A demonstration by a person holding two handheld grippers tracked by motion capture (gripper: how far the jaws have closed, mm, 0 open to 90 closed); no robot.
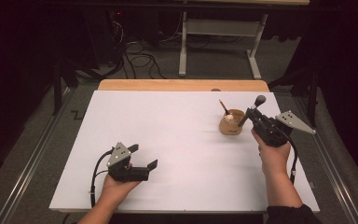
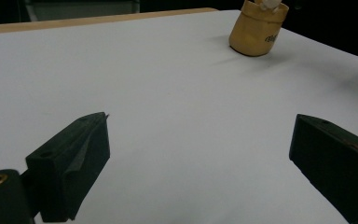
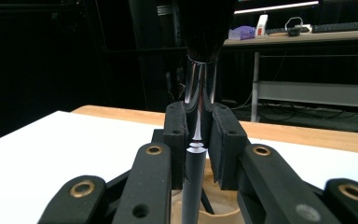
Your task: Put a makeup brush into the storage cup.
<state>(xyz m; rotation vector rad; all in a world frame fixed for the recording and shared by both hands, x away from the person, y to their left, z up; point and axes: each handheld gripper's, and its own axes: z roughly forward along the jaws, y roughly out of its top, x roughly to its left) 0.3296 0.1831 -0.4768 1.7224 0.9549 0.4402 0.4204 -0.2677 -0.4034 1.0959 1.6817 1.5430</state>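
The right gripper (image 1: 250,115) squeezes a black, shiny-handled brush (image 3: 198,93) over the far-right tan wooden cup (image 1: 231,125); the near-left gripper (image 1: 144,156) gapes, holding nothing

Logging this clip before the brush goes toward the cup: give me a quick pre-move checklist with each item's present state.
1. Right gripper clamped on the brush handle: ok.
2. Brush bristles up, lower end of the handle over the cup: ok.
3. Cup upright on the white sheet: ok.
4. Room in the cup beside the pencil: cannot tell.
5. Left gripper open, holding nothing, far from the cup: ok.
6. Sheet bare between the grippers: ok.
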